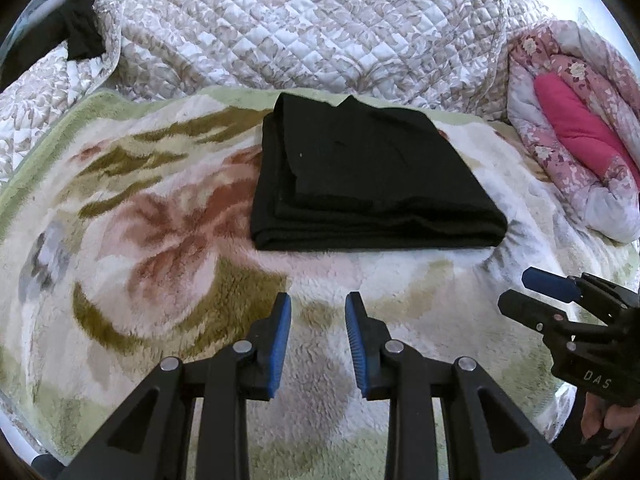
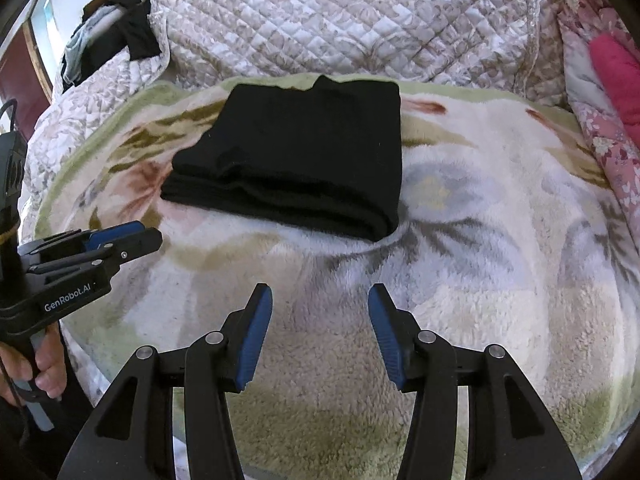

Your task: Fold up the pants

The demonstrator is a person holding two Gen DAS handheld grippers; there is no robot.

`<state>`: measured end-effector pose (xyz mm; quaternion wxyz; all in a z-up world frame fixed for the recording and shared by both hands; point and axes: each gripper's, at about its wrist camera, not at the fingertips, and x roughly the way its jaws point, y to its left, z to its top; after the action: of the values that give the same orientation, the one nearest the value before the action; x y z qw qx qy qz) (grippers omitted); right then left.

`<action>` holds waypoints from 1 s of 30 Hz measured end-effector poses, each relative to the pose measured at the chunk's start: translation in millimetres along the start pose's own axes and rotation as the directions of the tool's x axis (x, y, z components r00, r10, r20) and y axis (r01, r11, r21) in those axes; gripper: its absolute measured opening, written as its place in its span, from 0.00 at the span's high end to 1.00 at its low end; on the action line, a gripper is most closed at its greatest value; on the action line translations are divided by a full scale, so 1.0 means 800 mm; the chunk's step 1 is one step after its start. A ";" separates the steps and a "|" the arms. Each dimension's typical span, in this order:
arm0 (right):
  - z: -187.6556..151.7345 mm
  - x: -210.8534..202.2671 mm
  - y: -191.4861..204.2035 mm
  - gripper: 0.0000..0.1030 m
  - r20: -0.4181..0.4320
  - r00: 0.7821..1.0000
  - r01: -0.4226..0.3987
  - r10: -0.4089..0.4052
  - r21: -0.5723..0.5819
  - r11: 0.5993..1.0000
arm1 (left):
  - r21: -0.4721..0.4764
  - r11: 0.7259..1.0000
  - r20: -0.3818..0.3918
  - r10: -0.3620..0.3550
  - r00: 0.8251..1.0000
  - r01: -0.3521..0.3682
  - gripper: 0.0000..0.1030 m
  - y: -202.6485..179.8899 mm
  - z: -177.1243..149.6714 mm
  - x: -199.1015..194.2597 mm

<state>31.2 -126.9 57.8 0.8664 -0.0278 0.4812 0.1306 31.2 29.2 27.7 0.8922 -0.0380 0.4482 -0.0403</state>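
Black pants point(image 1: 372, 172) lie folded into a compact, layered rectangle on a fluffy floral blanket point(image 1: 168, 240) of cream, green and rust tones. The bundle sits toward the far edge of the blanket, close to a quilted beige-and-white bedspread point(image 1: 304, 20) heaped behind it.

The left gripper point(image 1: 318, 300) hovers over bare blanket on the near side of the pants, well apart from them. Its blue-padded tongs are parted by a moderate gap and hold nothing. The right gripper point(image 2: 320, 292) also hangs above the blanket, short of the pants, its tongs spread somewhat wider and likewise empty.

At the right edge a rolled pink floral quilt point(image 1: 568, 128) rests beside the blanket. At far left, dark clothing point(image 2: 132, 36) hangs over a pale rail. No containers are visible.
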 end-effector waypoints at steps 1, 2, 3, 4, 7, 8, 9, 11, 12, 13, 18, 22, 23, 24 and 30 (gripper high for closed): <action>-0.001 0.004 -0.001 0.51 -0.009 1.000 0.002 -0.002 0.001 1.000 | -0.004 1.000 -0.009 -0.004 1.000 0.004 0.71 0.001 -0.001 0.004; -0.002 0.007 -0.001 0.51 -0.014 1.000 0.002 -0.002 0.001 1.000 | -0.007 1.000 -0.019 -0.006 1.000 0.006 0.71 0.002 -0.003 0.008; -0.003 0.009 -0.001 0.51 -0.016 1.000 0.004 -0.004 -0.001 1.000 | -0.007 1.000 -0.027 -0.005 1.000 0.005 0.71 0.002 -0.005 0.011; -0.003 0.010 -0.001 0.50 -0.013 1.000 0.005 -0.005 -0.005 1.000 | -0.006 1.000 -0.034 -0.004 0.999 0.004 0.70 0.003 -0.007 0.014; -0.004 0.013 0.000 0.44 -0.010 1.000 -0.004 0.004 -0.014 1.000 | 0.009 1.000 -0.023 -0.006 1.000 0.007 0.66 0.000 -0.011 0.015; -0.004 0.015 0.001 0.42 -0.012 1.000 -0.004 0.003 -0.019 1.000 | 0.012 1.000 -0.022 -0.008 1.000 0.008 0.65 -0.001 -0.011 0.016; -0.004 0.015 0.003 0.41 -0.012 1.000 -0.001 0.001 -0.026 1.000 | 0.012 1.000 -0.021 -0.007 1.000 0.007 0.64 -0.001 -0.012 0.017; -0.004 0.017 0.005 0.39 -0.012 1.000 0.005 -0.005 -0.034 0.999 | 0.013 1.000 -0.019 -0.008 1.000 0.008 0.64 -0.001 -0.012 0.017; -0.004 0.017 0.005 0.39 -0.012 1.000 0.004 -0.004 -0.034 0.999 | 0.013 1.000 -0.019 -0.009 1.000 0.009 0.64 -0.001 -0.012 0.017; -0.004 0.018 0.005 0.39 -0.012 1.000 0.004 -0.004 -0.032 0.999 | 0.012 1.000 -0.021 -0.009 1.000 0.009 0.64 -0.001 -0.012 0.017; -0.004 0.018 0.003 0.38 -0.012 1.000 0.003 -0.004 -0.034 0.999 | 0.016 1.000 -0.021 -0.002 1.000 0.003 0.63 -0.003 -0.013 0.017; -0.004 0.018 0.003 0.37 -0.012 1.000 0.002 -0.002 -0.034 0.999 | 0.020 1.000 -0.021 -0.002 1.000 0.003 0.62 -0.003 -0.013 0.017; -0.005 0.019 0.003 0.37 -0.012 1.000 0.002 -0.002 -0.034 0.999 | 0.022 1.000 -0.022 -0.001 1.000 0.002 0.62 -0.004 -0.013 0.018; -0.005 0.019 0.003 0.37 -0.012 1.000 0.001 -0.002 -0.033 0.999 | 0.024 1.000 -0.021 -0.001 1.000 0.001 0.62 -0.004 -0.013 0.017; -0.004 0.019 0.004 0.36 -0.014 1.000 0.003 -0.003 -0.035 0.999 | 0.025 1.000 -0.021 0.000 1.000 0.000 0.61 -0.004 -0.012 0.017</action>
<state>35.3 -121.5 43.3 0.8625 -0.0446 0.4849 0.1376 31.3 24.4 11.3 0.8878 -0.0264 0.4572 -0.0464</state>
